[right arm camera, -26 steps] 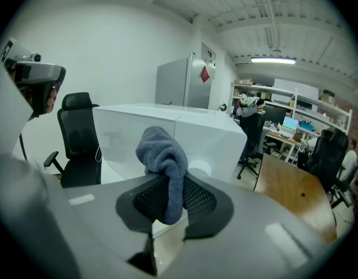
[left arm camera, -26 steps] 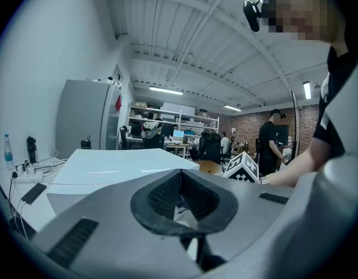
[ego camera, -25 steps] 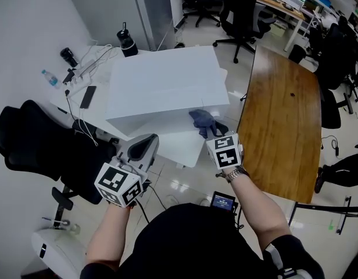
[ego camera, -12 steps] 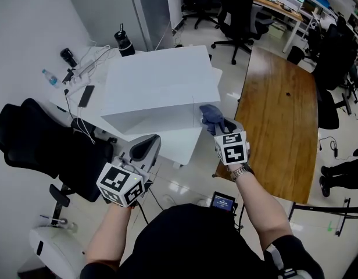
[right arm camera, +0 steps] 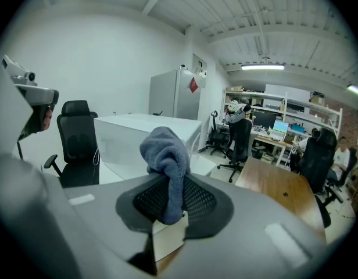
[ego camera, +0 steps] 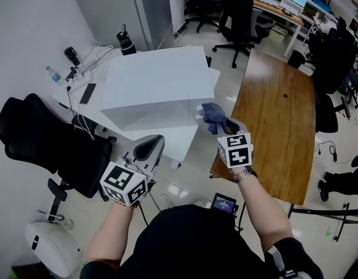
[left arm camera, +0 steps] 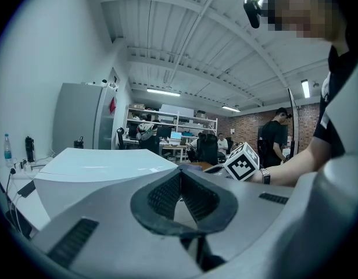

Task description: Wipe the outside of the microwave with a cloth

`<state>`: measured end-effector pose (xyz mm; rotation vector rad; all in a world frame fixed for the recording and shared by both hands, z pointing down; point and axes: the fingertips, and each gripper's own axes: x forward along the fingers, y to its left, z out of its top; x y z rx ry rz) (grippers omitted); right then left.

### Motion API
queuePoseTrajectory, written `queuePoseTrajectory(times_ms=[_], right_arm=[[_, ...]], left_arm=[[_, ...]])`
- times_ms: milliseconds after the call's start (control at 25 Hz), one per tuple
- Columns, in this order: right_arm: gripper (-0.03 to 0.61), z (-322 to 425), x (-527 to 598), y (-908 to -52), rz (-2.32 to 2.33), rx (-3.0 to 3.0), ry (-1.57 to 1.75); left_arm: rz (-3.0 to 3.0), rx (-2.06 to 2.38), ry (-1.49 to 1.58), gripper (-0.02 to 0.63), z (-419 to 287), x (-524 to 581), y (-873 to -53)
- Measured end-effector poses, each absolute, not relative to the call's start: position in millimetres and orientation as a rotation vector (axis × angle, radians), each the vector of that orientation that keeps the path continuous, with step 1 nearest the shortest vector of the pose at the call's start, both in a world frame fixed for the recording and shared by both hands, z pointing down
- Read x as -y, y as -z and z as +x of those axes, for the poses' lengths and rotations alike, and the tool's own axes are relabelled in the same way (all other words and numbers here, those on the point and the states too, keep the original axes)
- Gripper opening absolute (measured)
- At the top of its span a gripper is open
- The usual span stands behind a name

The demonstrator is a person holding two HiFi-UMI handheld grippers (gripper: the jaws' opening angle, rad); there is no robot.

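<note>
White tabletop (ego camera: pixel 180 146) is occupied by a microwave (ego camera: pixel 156 83), with a blue-grey cloth (ego camera: pixel 213 115) clamped in the right gripper (ego camera: pixel 222 125) near the tabletop's right edge and the left gripper (ego camera: pixel 149 148) closed, empty.

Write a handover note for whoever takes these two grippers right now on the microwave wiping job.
Left gripper: shut, empty, held low in front of the table, clear of the microwave.
Right gripper: shut on the blue-grey cloth, bunched up at the microwave's near right corner. Whether it touches the casing can't be told.
Done: cloth is gripped and brought up to the microwave. No wiped area can be made out.
Left: wipe the top, front and sides, probably starting from that corner.
</note>
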<state>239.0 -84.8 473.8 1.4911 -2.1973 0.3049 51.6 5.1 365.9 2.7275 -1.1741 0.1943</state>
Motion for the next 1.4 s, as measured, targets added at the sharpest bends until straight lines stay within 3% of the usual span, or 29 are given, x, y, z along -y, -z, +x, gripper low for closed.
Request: queuePoseTrajectory(times_ms=[520, 1400], right_arm=[[0.069, 216, 34, -404, 1.416, 2.402, -0.199], [0.069, 130, -5, -335, 1.297, 2.592, -0.085]], left_arm=[[2.743, 1.209, -0.155, 0.006, 73, -37, -354], [2.761, 1.281, -0.126, 0.006, 22, -51, -325]])
